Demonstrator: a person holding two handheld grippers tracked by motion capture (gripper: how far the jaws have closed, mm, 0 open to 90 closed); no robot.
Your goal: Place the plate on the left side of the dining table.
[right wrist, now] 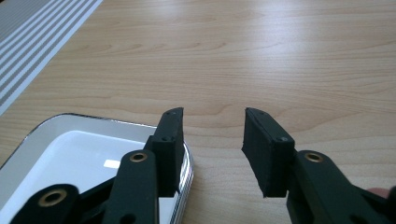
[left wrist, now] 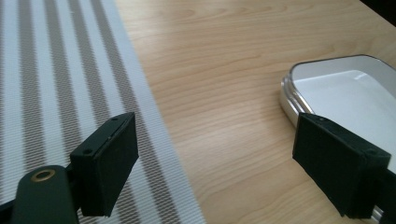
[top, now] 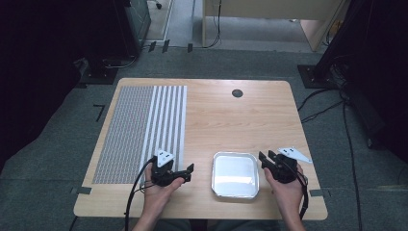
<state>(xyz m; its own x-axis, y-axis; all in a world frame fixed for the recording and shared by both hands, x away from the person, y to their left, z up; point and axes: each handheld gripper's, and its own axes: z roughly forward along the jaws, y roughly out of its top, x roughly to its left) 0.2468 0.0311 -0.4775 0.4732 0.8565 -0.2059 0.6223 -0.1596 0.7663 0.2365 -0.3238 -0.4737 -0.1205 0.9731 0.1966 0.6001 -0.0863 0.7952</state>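
The left gripper (top: 188, 169) is held low over the table (top: 226, 115) with its jaws spread wide and nothing between them; in the left gripper view 1 jaw is seen over the striped mat (left wrist: 56, 93) and the other at the near rim of the tray (left wrist: 327, 84). The right gripper (top: 266, 156) is held at the tray's right edge, its jaws partly apart and empty, 1 jaw being seen over the tray's rim (right wrist: 184, 172) and the other over bare wood.

The tray (top: 235, 175) is seen lying flat between the 2 grippers, near the front edge of the table. It is nearly square with rounded corners, so no clear long axis can be told; its sides are set parallel to the table's edges. The mat (top: 139, 130) is laid to the left, its stripes running front to back.
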